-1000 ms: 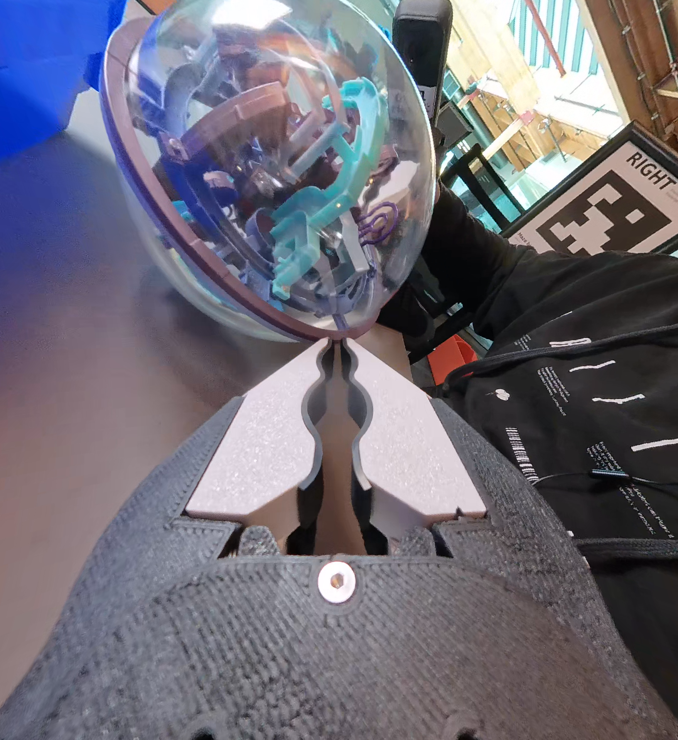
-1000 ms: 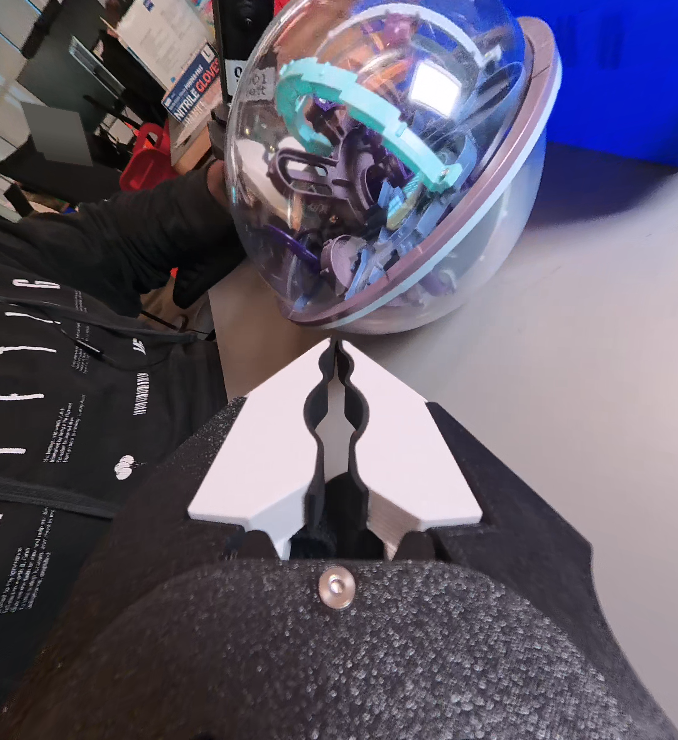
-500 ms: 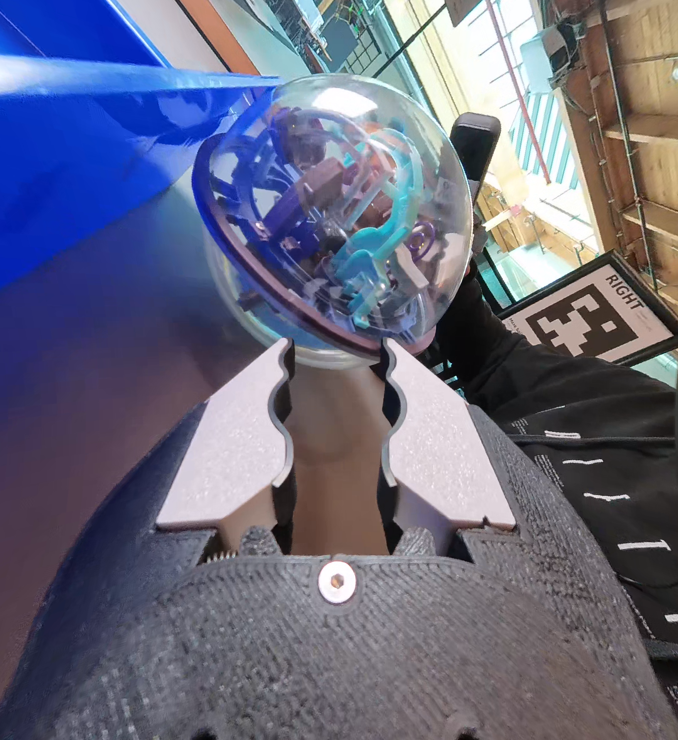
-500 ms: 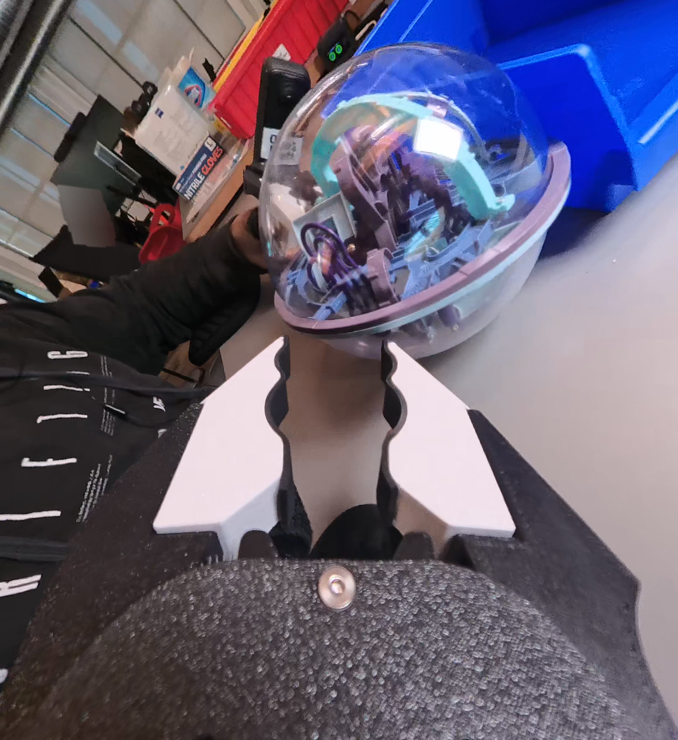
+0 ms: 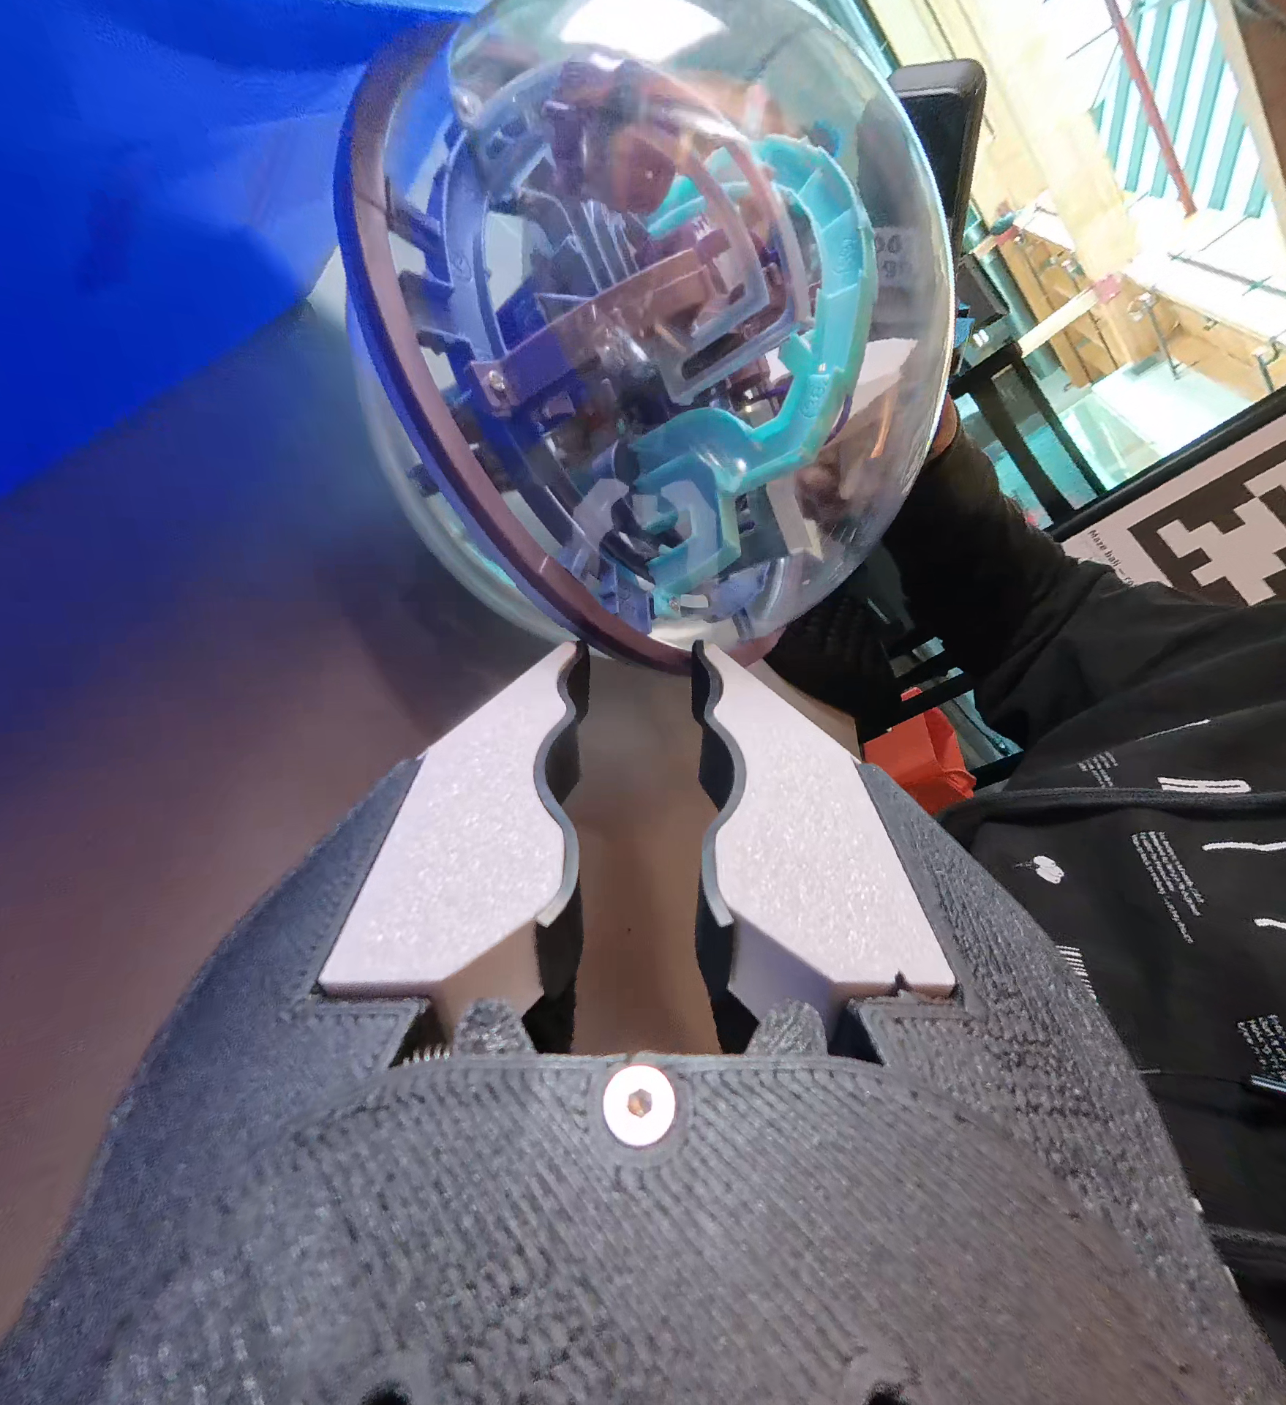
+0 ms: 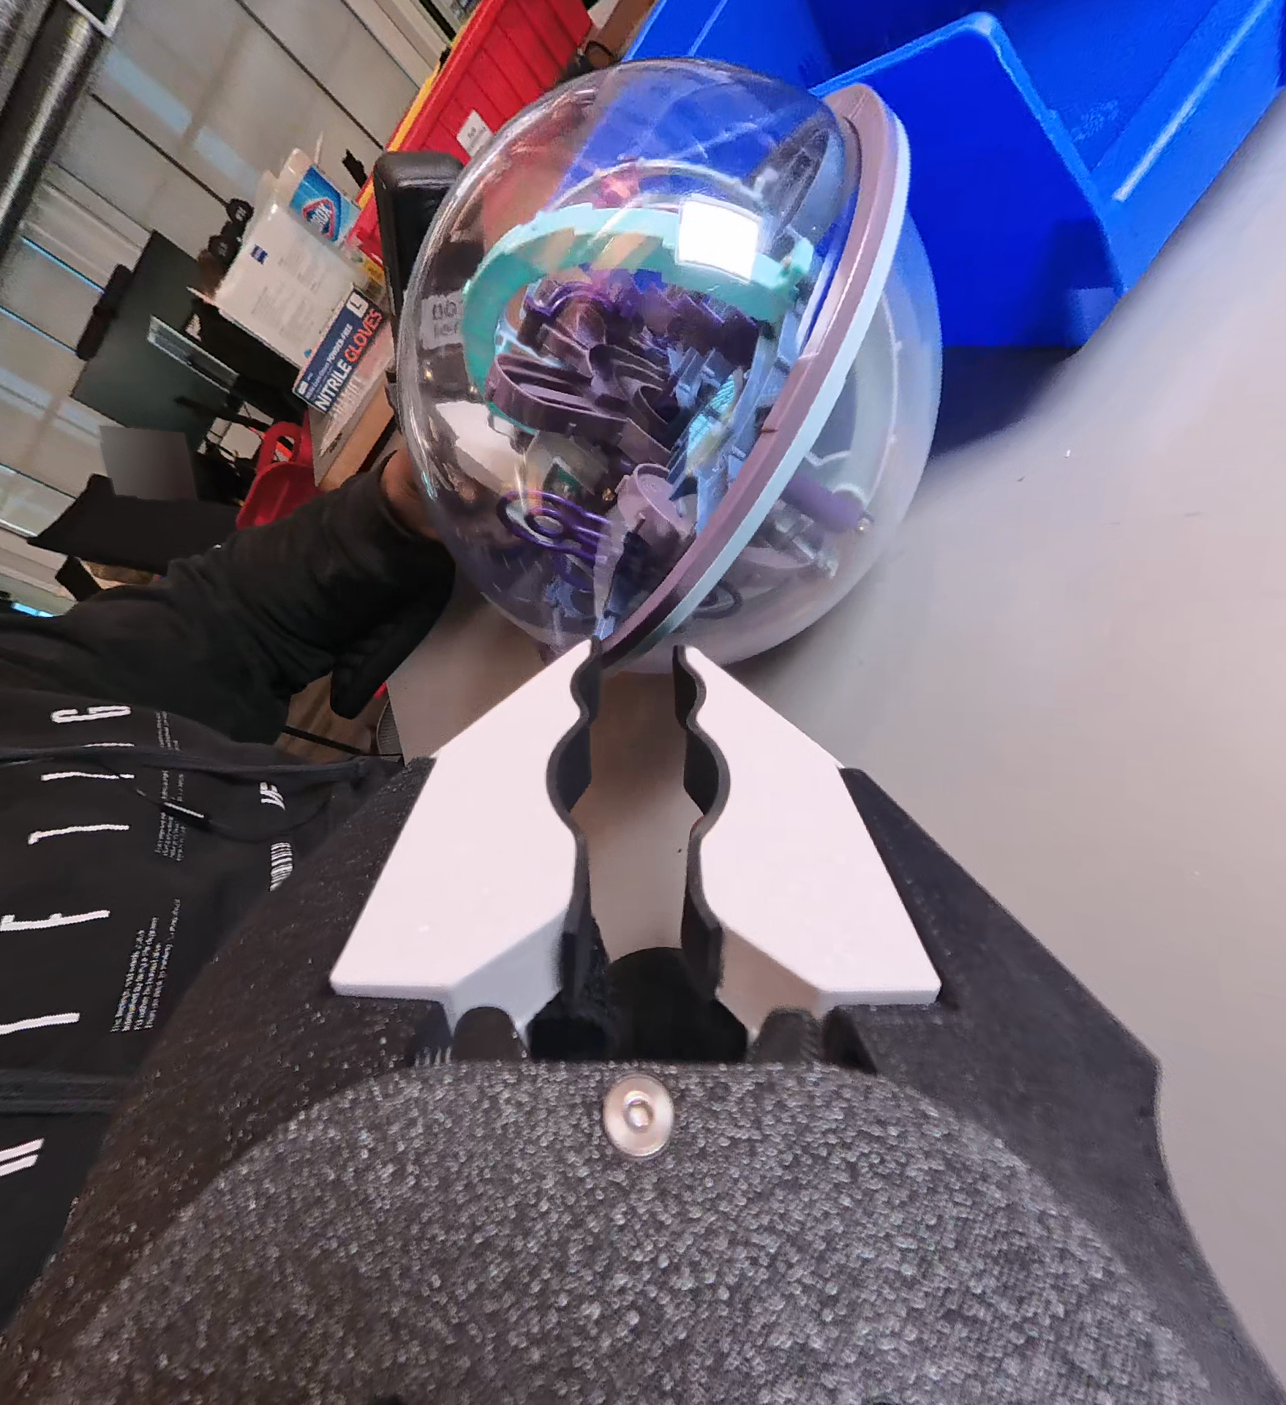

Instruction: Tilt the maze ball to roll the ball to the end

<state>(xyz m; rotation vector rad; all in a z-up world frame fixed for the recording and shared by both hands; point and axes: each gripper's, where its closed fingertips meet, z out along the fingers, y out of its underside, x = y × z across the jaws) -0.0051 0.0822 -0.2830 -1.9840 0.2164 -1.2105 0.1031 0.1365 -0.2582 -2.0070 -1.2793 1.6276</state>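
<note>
The maze ball (image 5: pixel 647 342) is a clear sphere with teal, purple and blue tracks inside and a purple rim (image 5: pixel 473 486) around its middle. It rests tilted on the grey table (image 5: pixel 169 760). My left gripper (image 5: pixel 640 658) is open a finger-width, and the low end of the rim sits at the gap between its tips. In the right wrist view the ball (image 6: pixel 663 365) leans left. My right gripper (image 6: pixel 634 650) is open about as much, with the rim's (image 6: pixel 815 380) low end against its left tip. I cannot make out the small ball inside.
Blue bins (image 6: pixel 1081 152) stand just behind the ball and also show in the left wrist view (image 5: pixel 93 228). A person's black sleeve (image 5: pixel 1005 608) reaches to the ball's far side. A framed black-and-white marker board (image 5: pixel 1233 532) stands behind. Boxes (image 6: pixel 305 251) sit beyond the table edge.
Both grippers were shut on the rim a second ago, opened wide, and now stand narrower at the rim. The ball has tipped steeper again.
</note>
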